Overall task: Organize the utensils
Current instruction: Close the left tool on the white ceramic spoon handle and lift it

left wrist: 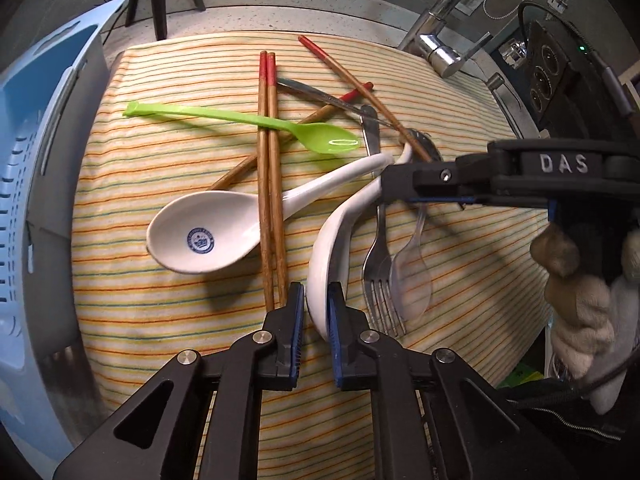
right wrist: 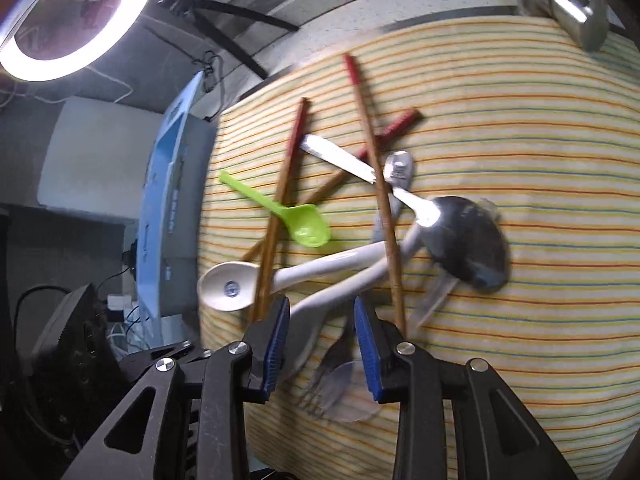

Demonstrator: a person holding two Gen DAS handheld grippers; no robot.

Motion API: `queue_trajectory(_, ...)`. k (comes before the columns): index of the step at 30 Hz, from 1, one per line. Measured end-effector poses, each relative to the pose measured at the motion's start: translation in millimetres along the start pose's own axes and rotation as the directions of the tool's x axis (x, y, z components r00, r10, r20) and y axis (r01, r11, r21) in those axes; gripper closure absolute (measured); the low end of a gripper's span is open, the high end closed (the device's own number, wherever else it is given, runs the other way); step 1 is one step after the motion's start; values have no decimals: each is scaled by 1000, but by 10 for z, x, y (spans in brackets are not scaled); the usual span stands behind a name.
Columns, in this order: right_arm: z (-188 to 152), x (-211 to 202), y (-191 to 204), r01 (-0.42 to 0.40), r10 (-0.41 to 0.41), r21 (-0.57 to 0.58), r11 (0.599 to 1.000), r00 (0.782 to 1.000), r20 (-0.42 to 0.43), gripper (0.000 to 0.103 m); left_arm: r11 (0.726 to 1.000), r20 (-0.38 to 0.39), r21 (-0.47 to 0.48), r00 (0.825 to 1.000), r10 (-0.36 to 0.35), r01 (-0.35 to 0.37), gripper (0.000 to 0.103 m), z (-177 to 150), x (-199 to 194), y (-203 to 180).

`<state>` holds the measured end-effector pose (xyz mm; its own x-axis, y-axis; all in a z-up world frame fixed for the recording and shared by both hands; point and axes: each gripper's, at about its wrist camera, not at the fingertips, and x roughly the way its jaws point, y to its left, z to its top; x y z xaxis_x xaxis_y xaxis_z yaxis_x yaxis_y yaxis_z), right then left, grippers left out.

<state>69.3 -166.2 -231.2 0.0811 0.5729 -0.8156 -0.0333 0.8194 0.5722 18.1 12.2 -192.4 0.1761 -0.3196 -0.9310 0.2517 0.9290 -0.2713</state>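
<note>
Lying on a striped woven cloth (left wrist: 160, 320) is a tangle of utensils, with a pale blue perforated plastic rack (left wrist: 36, 184) at the cloth's left edge. Taking the crested spoon (left wrist: 208, 236) as landmark, a glossy white ceramic soup spoon with a blue mark in its bowl: a thin green plastic spoon (left wrist: 256, 122) lies beyond it, and a pair of straight wooden chopsticks (left wrist: 269, 184) with red ends crosses its handle. Right of it a second white ceramic spoon (left wrist: 336, 248) is tipped on its edge. Further right lie a steel fork (left wrist: 378, 264) and a clear plastic spoon (left wrist: 412, 276) side by side, with more red-tipped chopsticks and a polished metal spoon (right wrist: 468, 240) beyond.

The left gripper (left wrist: 316, 320) points steeply down, its blue ribbed pads nearly together and pinching the rim of the tipped spoon's bowl. The right gripper (right wrist: 322, 344) angles down over the fork and clear spoon, jaws moderately apart with nothing pressed between them. A hand (left wrist: 576, 292) in a knit glove holds it.
</note>
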Motion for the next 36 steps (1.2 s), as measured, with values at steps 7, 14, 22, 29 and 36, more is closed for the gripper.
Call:
queue_trajectory(7, 107, -70, -169, 21, -23, 36, 999, 999, 48, 74, 1000, -18, 4, 1000, 19, -18, 81, 11, 93, -94)
queue_trajectory(14, 117, 1, -169, 33, -36, 50, 998, 998, 57, 75, 997, 9, 45, 998, 56, -56, 92, 80, 175, -234)
queue_trajectory(22, 131, 22, -225, 0, -5, 88, 996, 998, 61, 83, 996, 20, 55, 998, 66, -67, 91, 64, 147, -223)
queue_trajectory(29, 89, 38, -195, -56, 52, 89, 995, 998, 48, 85, 996, 23, 51, 997, 74, -75, 91, -33, 62, -179)
queue_trajectory(36, 18, 69, -56, -106, 104, 81, 991, 994, 31, 86, 996, 36, 37, 996, 82, -84, 91, -250, -146, -87)
